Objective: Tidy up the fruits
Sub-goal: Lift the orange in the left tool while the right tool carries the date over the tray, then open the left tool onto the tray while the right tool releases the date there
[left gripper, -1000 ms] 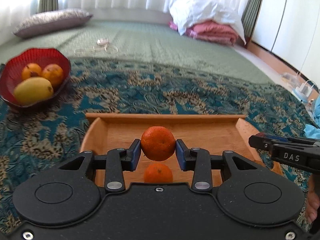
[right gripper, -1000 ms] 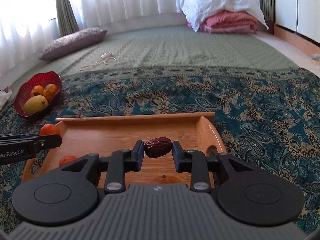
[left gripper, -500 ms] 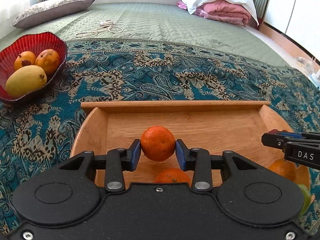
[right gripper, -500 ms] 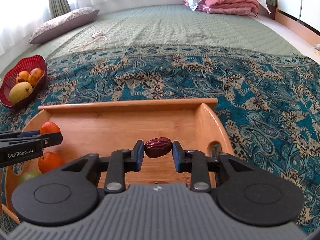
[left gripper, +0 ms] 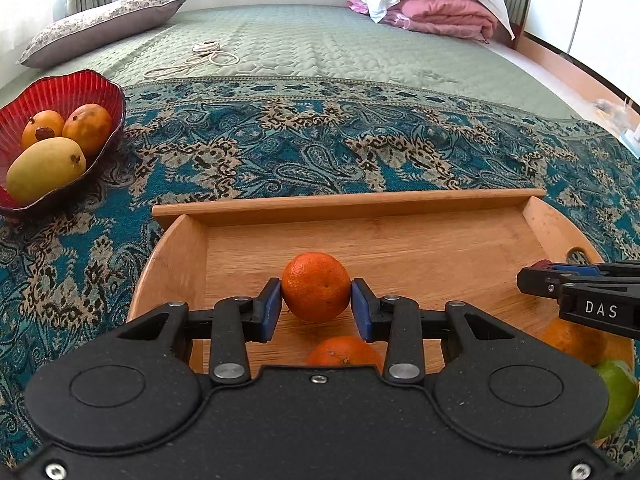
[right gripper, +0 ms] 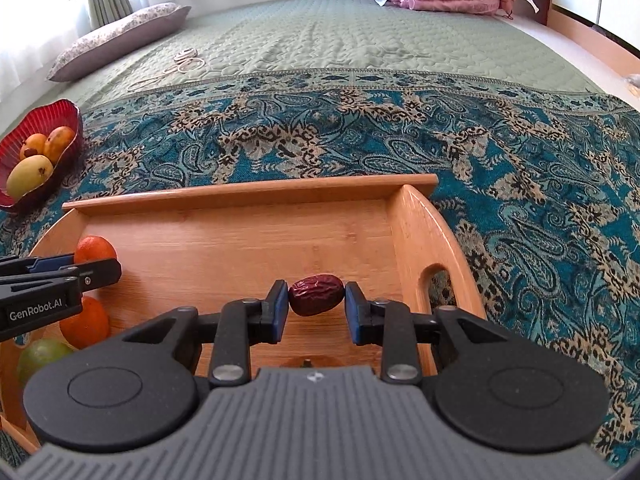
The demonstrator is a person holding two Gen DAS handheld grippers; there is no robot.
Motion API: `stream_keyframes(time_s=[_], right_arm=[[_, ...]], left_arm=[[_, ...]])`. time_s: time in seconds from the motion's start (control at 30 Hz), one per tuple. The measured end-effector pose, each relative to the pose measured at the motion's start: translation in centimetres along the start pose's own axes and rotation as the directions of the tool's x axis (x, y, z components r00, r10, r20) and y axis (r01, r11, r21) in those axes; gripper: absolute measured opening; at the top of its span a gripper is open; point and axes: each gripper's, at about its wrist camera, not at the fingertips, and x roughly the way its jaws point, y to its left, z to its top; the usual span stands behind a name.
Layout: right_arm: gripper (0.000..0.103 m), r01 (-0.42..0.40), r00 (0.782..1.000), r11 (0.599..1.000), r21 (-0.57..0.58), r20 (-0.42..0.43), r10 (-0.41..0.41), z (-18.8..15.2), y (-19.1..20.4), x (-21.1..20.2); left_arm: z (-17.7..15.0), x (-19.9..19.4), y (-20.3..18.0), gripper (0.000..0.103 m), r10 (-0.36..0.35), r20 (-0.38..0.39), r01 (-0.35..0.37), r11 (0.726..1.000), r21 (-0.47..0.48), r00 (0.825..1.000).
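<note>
The left gripper (left gripper: 316, 306) is closed on a mandarin (left gripper: 316, 286), its blue pads pressed against both sides of the fruit, above the floor of a wooden tray (left gripper: 400, 204). The right gripper (right gripper: 316, 306) pinches a dark red date (right gripper: 316, 295) lengthwise between its pads, near the tray's right wall with the handle cut-out. Whether either fruit touches the tray floor cannot be told.

Just under the held mandarin lies a second mandarin (left gripper: 344, 350). At the tray's right side, partly hidden behind the right gripper, sit another orange fruit (left gripper: 572, 340) and a green fruit (left gripper: 618, 396).

The tray rests on a teal paisley cloth (left gripper: 320, 152) spread over a green quilted bed (left gripper: 320, 48). Well to the left of the tray, on the cloth, stands a red bowl (left gripper: 76, 84) holding a yellow mango (left gripper: 46, 168) and two smaller orange fruits (left gripper: 86, 122). A coiled cord (left gripper: 200, 56), a pillow (left gripper: 100, 24) and folded bedding (left gripper: 440, 12) lie further back.

The sorting looks partway done: three fruits are in the bowl, several remain in the tray, and two are gripped but not yet placed. Where each belongs cannot be told.
</note>
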Motion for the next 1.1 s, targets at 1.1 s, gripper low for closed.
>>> stream_keyframes(time_s=[1.1], right_arm=[[0.057, -0.022, 0.999, 0.999, 0.023, 0.032, 0.022, -0.4, -0.6, -1.3]], left_arm=[[0.0, -1.3, 0.0, 0.056, 0.042, 0.013, -0.042, 0.999, 0.007, 0.999]])
